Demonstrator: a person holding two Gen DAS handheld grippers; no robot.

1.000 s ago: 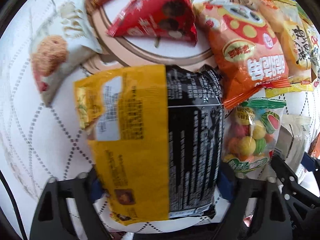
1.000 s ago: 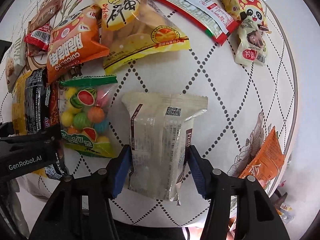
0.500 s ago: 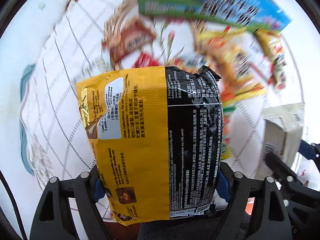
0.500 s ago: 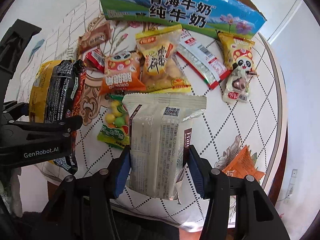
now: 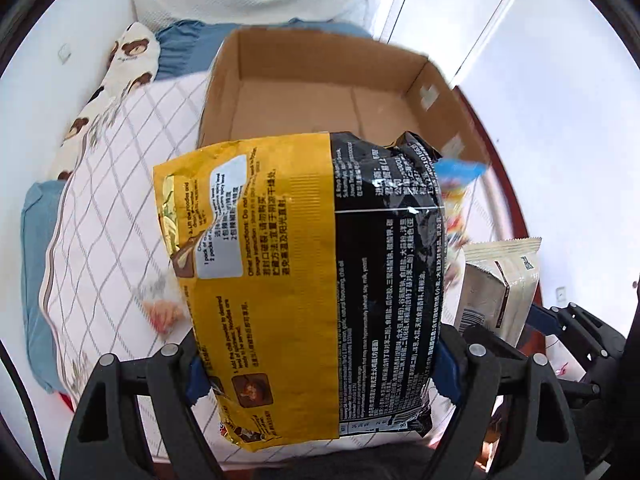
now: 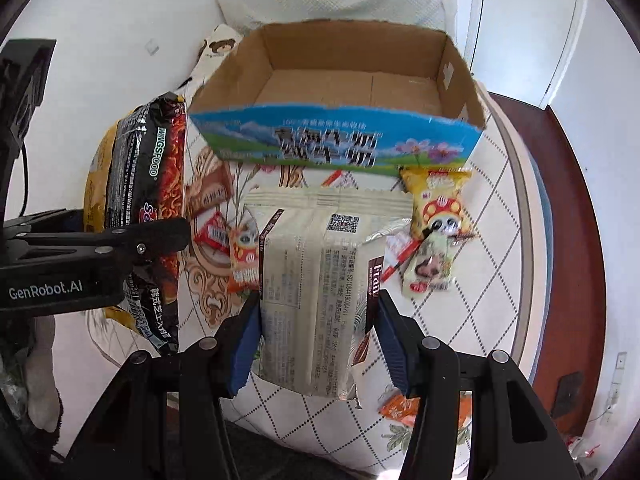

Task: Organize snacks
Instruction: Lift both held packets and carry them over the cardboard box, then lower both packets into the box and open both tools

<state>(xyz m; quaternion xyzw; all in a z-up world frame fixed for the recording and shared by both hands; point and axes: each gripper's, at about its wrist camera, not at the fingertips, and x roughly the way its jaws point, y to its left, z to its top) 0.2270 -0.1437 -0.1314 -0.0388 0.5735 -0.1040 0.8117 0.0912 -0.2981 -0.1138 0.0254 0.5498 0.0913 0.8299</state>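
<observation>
Right gripper (image 6: pixel 316 336) clamps cream packet (image 6: pixel 316 292) between blue pads, packet upright. Ahead of the fingers: open cardboard box (image 6: pixel 340 144), blue printed front wall. To its left, left gripper (image 6: pixel 120 244) grips black-and-yellow noodle bag (image 6: pixel 148 184). Loose snacks lie beyond on the tablecloth (image 6: pixel 492 248).

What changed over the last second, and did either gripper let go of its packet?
Neither let go. Both grippers lifted off the table and swung toward the open cardboard box. The left gripper stays shut on the yellow-black noodle packet, the right gripper on the cream packet. Loose snacks stayed put.
</observation>
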